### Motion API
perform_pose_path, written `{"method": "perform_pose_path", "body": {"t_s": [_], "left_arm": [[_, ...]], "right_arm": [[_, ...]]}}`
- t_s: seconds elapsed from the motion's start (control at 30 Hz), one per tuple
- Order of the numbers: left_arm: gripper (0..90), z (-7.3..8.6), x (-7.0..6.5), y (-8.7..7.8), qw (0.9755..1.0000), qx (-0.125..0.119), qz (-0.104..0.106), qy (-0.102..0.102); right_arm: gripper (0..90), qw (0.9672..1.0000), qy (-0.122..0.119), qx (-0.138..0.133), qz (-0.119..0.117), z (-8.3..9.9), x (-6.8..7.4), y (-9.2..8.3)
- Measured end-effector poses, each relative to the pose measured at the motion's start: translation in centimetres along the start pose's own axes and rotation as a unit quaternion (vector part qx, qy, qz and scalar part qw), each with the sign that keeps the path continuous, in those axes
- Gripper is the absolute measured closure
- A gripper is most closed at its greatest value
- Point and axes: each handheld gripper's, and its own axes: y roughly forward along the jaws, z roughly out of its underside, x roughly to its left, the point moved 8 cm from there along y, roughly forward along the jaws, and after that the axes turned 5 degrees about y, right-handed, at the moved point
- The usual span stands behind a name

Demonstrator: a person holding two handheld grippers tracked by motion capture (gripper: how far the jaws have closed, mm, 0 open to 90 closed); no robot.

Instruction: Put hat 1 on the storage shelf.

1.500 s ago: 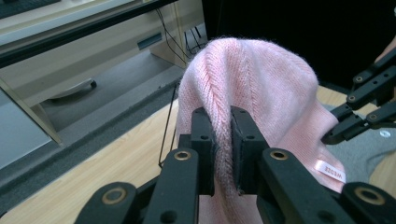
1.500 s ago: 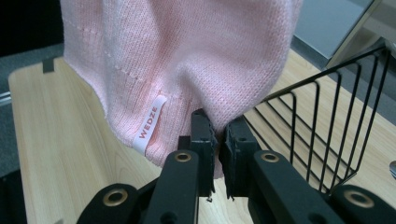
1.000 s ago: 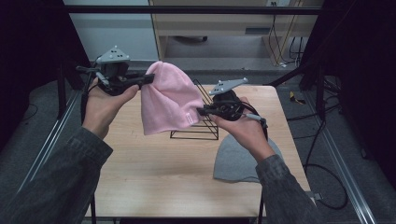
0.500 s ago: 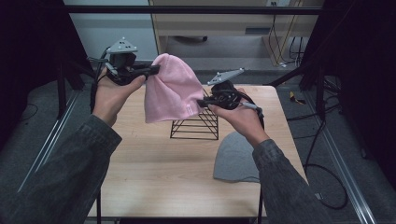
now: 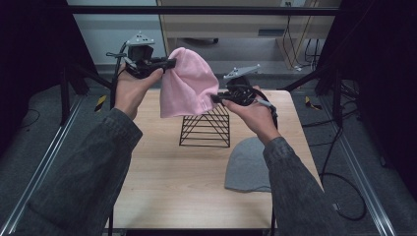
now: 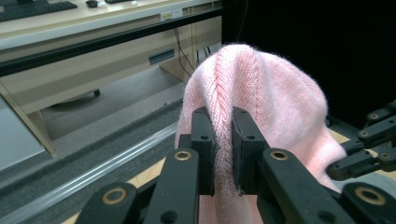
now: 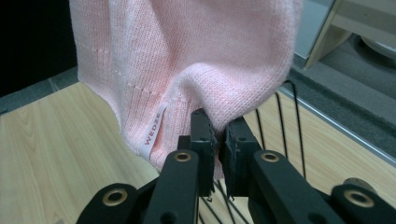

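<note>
The left claw (image 5: pixel 169 63) is clamped on a fold of the soft pink knitted beanie (image 5: pixel 188 83); in the left gripper view its two black jaws pinch a ridge of the knit near the crown (image 6: pixel 224 140). The right claw (image 5: pixel 215 98) grips the same hat at its ribbed lower hem, just beside a small white sewn-in label (image 7: pixel 153 130). Between the two claws the hat hangs in the air, stretched slantwise, left end higher. Right below it stands a black wire rack shaped like a pyramid (image 5: pixel 205 129) on the light wooden surface (image 5: pixel 162 172). A grey knitted beanie (image 5: pixel 248 164) lies flat on the surface near the right forearm, well apart from the pink one.
</note>
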Motion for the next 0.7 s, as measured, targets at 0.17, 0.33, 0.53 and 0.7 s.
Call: {"method": "perform_pose_path", "body": {"t_s": [0.17,0.33,0.53,0.7], "left_arm": [[80.5,-0.4,0.5,1.5,1.0,0.0,0.004,-0.003],[80.4,-0.8,0.4,3.0,0.9999,-0.005,0.009,0.003],[80.2,-0.2,0.1,4.2,0.9999,0.001,0.01,0.012],[80.2,0.7,-0.5,5.0,0.9997,0.007,0.012,0.022]], "right_arm": [[84.0,0.9998,0.013,-0.008,0.012,-0.4,-1.9,0.1],[83.9,0.9993,0.026,-0.01,0.023,-0.3,-3.4,0.1],[83.8,0.9993,0.021,0.003,0.031,0.9,-3.9,0.6],[83.6,0.9992,0.014,0.01,0.036,2.0,-3.9,0.8]]}}
